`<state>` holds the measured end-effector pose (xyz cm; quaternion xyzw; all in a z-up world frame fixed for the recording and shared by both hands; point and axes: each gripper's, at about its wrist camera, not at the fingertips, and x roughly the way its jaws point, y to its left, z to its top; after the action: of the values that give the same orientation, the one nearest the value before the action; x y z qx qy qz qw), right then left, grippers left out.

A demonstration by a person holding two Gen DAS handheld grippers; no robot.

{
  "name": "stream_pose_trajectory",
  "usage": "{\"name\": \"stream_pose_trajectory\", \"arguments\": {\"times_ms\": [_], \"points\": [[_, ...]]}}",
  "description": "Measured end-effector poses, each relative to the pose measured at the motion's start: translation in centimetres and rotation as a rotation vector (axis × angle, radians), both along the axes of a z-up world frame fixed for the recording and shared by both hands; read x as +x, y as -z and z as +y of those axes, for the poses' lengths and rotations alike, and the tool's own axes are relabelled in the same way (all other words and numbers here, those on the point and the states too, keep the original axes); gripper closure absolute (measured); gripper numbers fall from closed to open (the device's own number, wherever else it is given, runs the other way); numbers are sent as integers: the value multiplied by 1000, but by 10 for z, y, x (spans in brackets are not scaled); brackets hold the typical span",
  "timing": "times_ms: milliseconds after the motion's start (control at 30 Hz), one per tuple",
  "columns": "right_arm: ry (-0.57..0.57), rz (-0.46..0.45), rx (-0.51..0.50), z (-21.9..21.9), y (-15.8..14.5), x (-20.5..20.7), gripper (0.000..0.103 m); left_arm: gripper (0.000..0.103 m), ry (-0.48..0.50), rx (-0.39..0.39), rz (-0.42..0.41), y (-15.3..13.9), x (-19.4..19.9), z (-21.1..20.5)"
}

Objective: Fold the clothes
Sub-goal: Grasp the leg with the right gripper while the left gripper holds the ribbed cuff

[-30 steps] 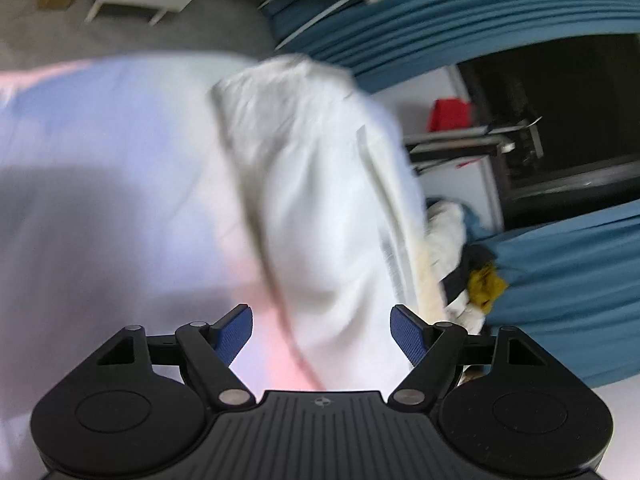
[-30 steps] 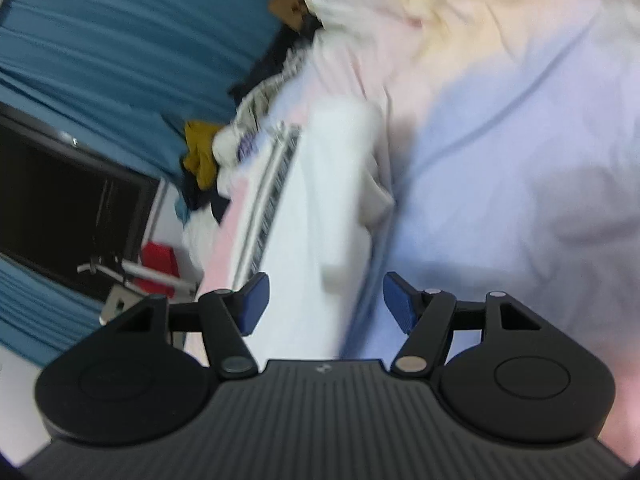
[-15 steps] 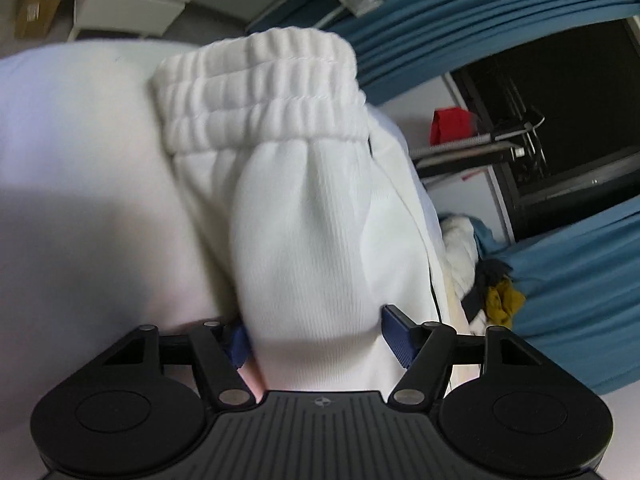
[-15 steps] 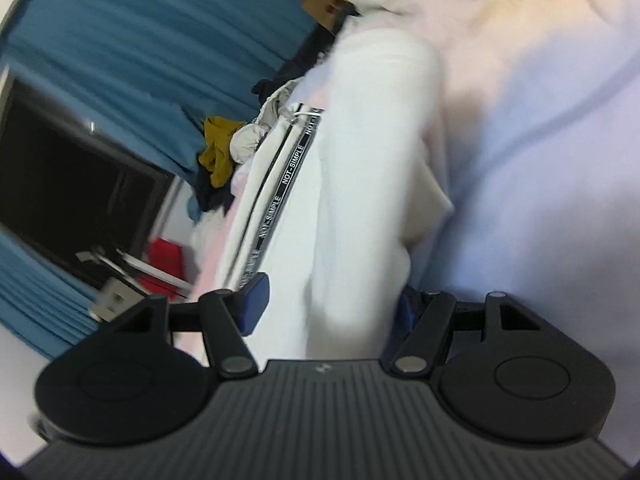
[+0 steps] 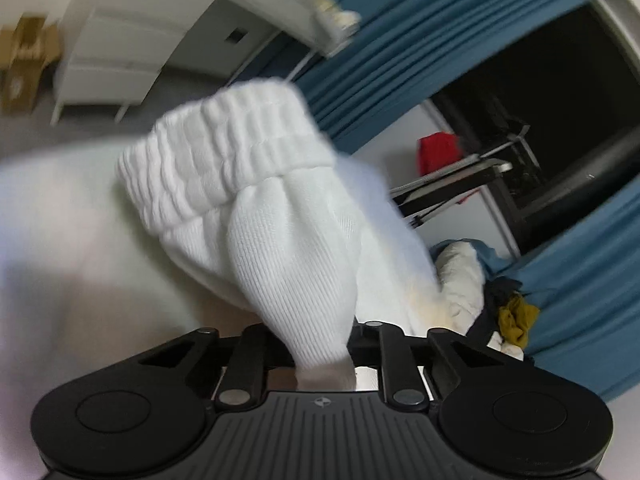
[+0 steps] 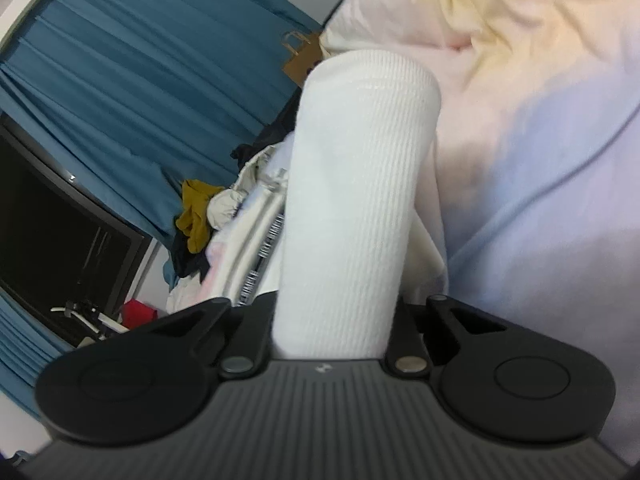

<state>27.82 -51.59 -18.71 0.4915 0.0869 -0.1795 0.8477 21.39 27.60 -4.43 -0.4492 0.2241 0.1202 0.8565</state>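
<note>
The left hand-held gripper (image 5: 325, 354), its jaws just closed, pinches the white garment (image 5: 256, 216) below its ribbed waistband (image 5: 224, 160), while the right hand-held gripper (image 6: 332, 336), likewise just closed, clamps another fold of it, with a pastel sheet (image 6: 540, 160) beyond.

Right tongs (image 6: 334, 336) clamped on a white ribbed garment (image 6: 356, 200)

The jaws have just been closing and now pinch a fold of the white knit, which rises in a thick column from between them – its rounded top stands against a pastel bedsheet (image 6: 540, 140) shaded pink, yellow and lilac. To the left lies a heap of clothes (image 6: 224, 216) with a mustard piece in it, then blue curtains (image 6: 140, 80), a dark window (image 6: 52, 240) and something red (image 6: 138, 314) low down.
</note>
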Motion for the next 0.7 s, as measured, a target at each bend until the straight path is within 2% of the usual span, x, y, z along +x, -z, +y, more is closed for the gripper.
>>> {"name": "stream_pose_trajectory", "arguments": {"times_ms": [67,233,333,433,533,700], "points": [[-13,-18,5,-2,-11,-12,89,89,6,-5,-23,-21,-5,2],[-28,-45,117,-8,-33,-49,89,89,40,14,-93,-74,-22,2],[-48,-38,122,-13,-49,-71,89,89,62,12,-90,-87,-43,7],[-64,-37,159,-20,-55,-97,89,89,85,-9,-57,-83,-76,18],[-78,-2,196,-26,-56,-122,89,89,105,-46,-3,-65,-114,30],[-93,90,271,-36,-34,-154,89,88,173,-71,80,-25,-161,44]]}}
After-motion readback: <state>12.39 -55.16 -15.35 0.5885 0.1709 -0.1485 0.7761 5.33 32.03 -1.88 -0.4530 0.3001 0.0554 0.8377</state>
